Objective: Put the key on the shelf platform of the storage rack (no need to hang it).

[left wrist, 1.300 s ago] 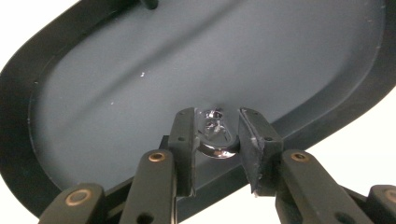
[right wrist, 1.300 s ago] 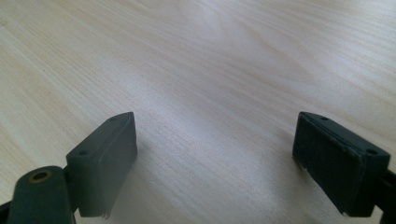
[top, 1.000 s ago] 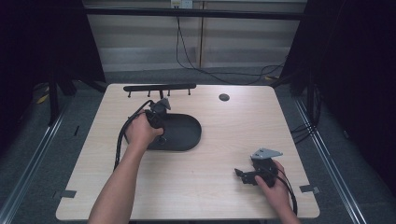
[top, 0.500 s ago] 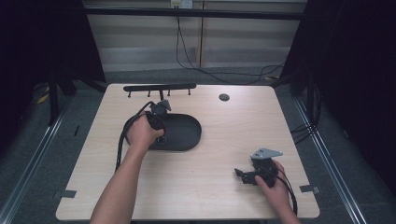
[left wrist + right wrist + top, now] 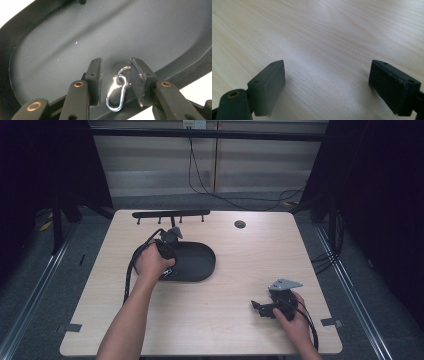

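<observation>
small shiny silver metal snap hook (image 5: 116, 93) lies on the floor of the shallow black oval plastic tray (image 5: 62, 42), close to the tray's near rim. in the left gripper view the hook sits between the two black fingers (image 5: 95, 75) of the left gripper (image 5: 116, 75); the fingers stand narrow and have just been opening. the finger at the left of that view is clear of the hook with a gap showing; the hook's small ring reaches up to the edge of the other finger, and whether they touch i cannot tell. no pinch on the hook is evident.

in the high view the tray (image 5: 200, 265) rests on the pale wood-grain worktop (image 5: 235, 320), left of centre, with the left gripper (image 5: 167, 245) over its left end, a hand on it.

the right gripper (image 5: 260, 309) lies low at the worktop's near right, well apart from the tray, held in the other hand. in the right gripper view its fingers (image 5: 268, 82) stand wide, with bare worktop between them.

a long black bar with short pegs (image 5: 170, 213) lies along the worktop's far edge, beyond the tray. a small dark round hole (image 5: 240, 224) sits to its right.
</observation>
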Tool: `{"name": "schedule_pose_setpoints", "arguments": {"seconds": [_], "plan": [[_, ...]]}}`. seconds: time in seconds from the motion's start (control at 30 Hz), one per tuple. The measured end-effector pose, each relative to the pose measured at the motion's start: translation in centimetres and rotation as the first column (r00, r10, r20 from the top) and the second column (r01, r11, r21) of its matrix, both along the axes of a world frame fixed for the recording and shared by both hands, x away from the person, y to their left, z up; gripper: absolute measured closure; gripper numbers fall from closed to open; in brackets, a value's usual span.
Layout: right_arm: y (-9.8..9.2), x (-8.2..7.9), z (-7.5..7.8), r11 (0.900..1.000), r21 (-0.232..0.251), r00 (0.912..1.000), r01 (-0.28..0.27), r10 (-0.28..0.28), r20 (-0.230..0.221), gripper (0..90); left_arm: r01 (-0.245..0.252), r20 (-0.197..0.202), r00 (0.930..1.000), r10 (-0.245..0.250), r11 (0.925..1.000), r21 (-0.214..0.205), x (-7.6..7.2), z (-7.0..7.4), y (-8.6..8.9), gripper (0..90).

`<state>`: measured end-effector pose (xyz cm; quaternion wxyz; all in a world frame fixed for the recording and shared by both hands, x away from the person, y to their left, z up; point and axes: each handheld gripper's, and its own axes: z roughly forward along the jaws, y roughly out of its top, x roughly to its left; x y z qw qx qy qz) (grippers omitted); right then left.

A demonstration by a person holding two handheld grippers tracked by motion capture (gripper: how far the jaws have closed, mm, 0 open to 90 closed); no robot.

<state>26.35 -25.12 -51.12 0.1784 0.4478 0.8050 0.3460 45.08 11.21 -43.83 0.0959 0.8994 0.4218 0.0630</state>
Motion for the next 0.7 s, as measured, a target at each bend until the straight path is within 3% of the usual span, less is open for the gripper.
{"name": "schedule_pose_setpoints", "arguments": {"seconds": [0.5,0.53,0.57,0.6,0.63,0.67,0.7], "plan": [[0.0,0.0,0.0,1.0,0.0,1.0,0.0,0.0,0.0,13.4,-0.006,-0.007,1.0,0.006,0.9999,-0.008,-0.29,0.37,0.51,55.7],[0.0,0.0,0.0,1.0,0.0,1.0,0.0,0.0,0.0,13.4,0.025,-0.006,0.9997,-0.025,0.9997,0.003,-0.18,0.54,0.68,55.7],[0.0,0.0,0.0,1.0,0.0,1.0,0.0,0.0,0.0,13.3,-0.018,-0.012,0.9998,0.018,0.9997,-0.017,-0.44,0.49,0.54,55.7],[0.0,0.0,0.0,1.0,0.0,1.0,0.0,0.0,0.0,13.4,0.031,-0.007,0.9995,-0.031,0.9995,0.004,-0.22,0.73,0.79,55.2],[0.0,0.0,0.0,1.0,0.0,1.0,0.0,0.0,0.0,13.4,0.048,-0.008,0.9988,-0.048,0.9988,0.007,-0.12,0.81,0.91,54.3],[0.0,0.0,0.0,1.0,0.0,1.0,0.0,0.0,0.0,13.3,-0.009,-0.017,0.9998,0.009,0.9998,-0.016,-0.46,0.73,0.71,53.6],[0.0,0.0,0.0,1.0,0.0,1.0,0.0,0.0,0.0,13.4,-0.013,-0.024,0.9996,0.012,0.9998,-0.016,-0.51,0.77,0.75,53.3]]}}
